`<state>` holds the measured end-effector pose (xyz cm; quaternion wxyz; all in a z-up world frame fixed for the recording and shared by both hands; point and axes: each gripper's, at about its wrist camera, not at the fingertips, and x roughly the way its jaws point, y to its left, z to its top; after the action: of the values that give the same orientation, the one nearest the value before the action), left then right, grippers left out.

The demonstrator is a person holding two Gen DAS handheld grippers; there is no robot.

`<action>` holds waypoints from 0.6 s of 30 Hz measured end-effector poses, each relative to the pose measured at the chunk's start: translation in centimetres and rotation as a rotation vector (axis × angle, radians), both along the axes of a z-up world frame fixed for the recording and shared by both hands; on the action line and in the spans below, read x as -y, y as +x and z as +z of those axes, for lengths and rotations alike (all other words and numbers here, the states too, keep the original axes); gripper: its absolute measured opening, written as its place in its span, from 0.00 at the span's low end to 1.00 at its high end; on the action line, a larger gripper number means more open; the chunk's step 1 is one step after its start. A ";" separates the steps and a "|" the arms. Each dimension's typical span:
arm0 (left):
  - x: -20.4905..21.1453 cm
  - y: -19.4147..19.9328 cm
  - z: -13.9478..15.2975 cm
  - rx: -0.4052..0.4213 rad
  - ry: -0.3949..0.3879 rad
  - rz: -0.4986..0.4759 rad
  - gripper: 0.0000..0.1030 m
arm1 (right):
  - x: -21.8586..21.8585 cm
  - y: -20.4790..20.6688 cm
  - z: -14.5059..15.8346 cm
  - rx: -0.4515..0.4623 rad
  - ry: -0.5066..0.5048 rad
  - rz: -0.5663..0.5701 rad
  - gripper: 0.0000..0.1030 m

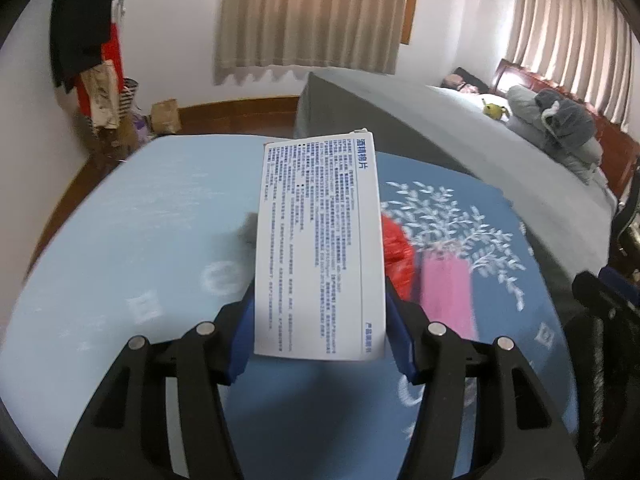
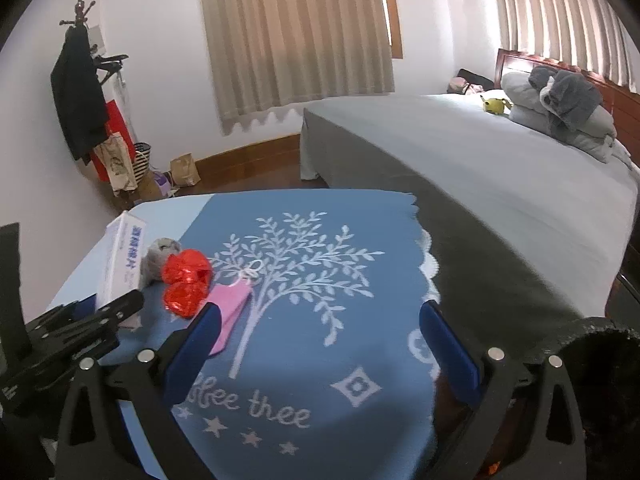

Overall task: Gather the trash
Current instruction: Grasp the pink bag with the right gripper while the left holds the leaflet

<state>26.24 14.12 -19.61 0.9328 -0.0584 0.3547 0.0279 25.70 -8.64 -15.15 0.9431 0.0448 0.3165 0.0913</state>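
Note:
My left gripper (image 1: 320,332) is shut on a white box with blue print (image 1: 318,248) and holds it above the blue table cloth (image 1: 140,216). The box also shows in the right wrist view (image 2: 122,260), with the left gripper's black body (image 2: 76,332) below it. On the cloth lie a red crumpled wrapper (image 2: 186,282), a pink paper piece (image 2: 230,312) and a grey crumpled wad (image 2: 158,260). The red wrapper (image 1: 396,260) and pink piece (image 1: 446,296) sit just right of the box in the left wrist view. My right gripper (image 2: 320,344) is open and empty above the cloth's tree pattern.
A bed with grey cover (image 2: 480,168) stands right of the table, with pillows (image 2: 560,108) at its head. A coat rack with clothes (image 2: 80,100) and bags (image 2: 184,170) are on the floor at the far left wall. A dark round object (image 2: 600,380) is at the lower right.

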 end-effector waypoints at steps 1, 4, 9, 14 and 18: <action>-0.4 -0.4 0.1 0.000 0.008 0.009 0.54 | -0.4 0.1 -0.1 -0.001 0.000 0.006 0.94; -1.9 -1.3 -0.1 -0.007 0.029 0.044 0.54 | -2.1 0.4 -0.5 -0.009 0.002 0.027 0.94; -3.9 -2.1 -0.5 -0.013 0.054 0.086 0.54 | -4.8 1.2 -1.7 -0.040 -0.007 0.053 0.90; -4.9 -2.7 -0.5 -0.001 0.060 0.105 0.54 | -6.9 2.5 -3.1 -0.093 -0.014 0.079 0.77; -5.0 -2.7 -0.6 0.000 0.054 0.106 0.54 | -7.9 2.9 -3.8 -0.119 -0.014 0.098 0.65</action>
<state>23.56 19.12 -20.20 0.9313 -0.0518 0.3501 0.0867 28.64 -0.76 -18.94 0.9173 0.0279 0.3744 0.1323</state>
